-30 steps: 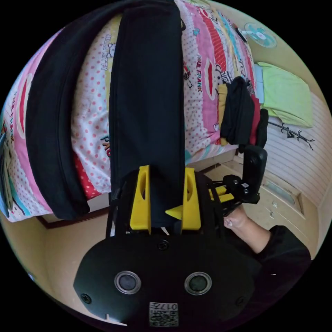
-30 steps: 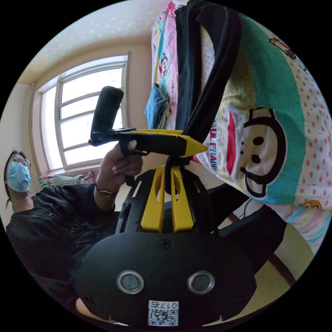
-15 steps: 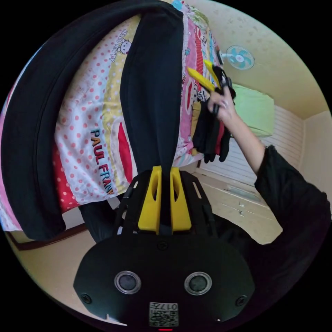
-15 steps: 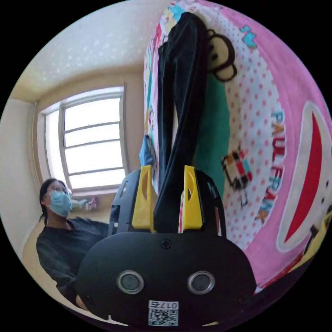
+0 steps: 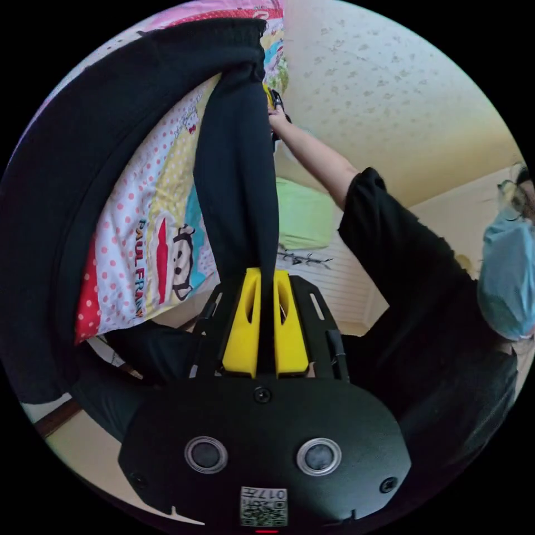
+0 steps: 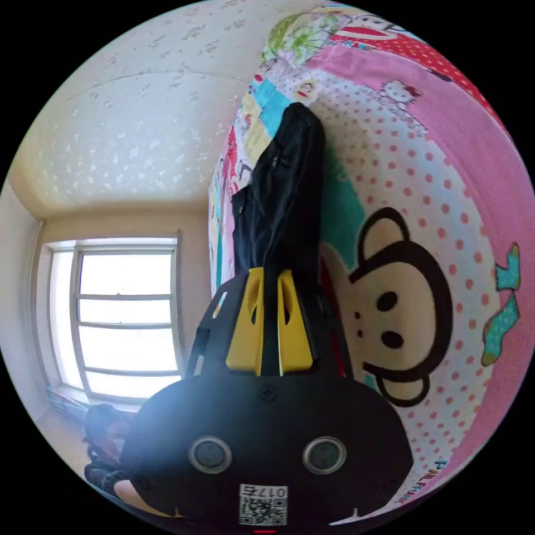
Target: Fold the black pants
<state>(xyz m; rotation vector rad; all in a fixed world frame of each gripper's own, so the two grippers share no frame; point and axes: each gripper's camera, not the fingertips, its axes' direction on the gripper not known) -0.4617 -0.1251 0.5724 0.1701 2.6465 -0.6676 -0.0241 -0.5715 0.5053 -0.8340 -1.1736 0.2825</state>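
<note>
Pants point(image 5: 234, 184) lie on the bedsheet point(image 5: 150, 234), an end between each tool's jaws

Your left gripper point(image 5: 265, 326) had its yellow jaws pinched together on dark cloth, pointing toward 12 o'clock in its view. Your right gripper point(image 6: 270, 326) was likewise clamped on dark cloth, jaws toward 12. Your right arm point(image 5: 317, 161) reached out straight toward 11 o'clock in the left gripper view, hand point(image 5: 277, 118) at its far end.

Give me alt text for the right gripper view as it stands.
The right gripper has its yellow jaws shut on a bunched length of the black pants, which runs up over a pink cartoon-monkey bedsheet. A bright window sits to the left.
</note>
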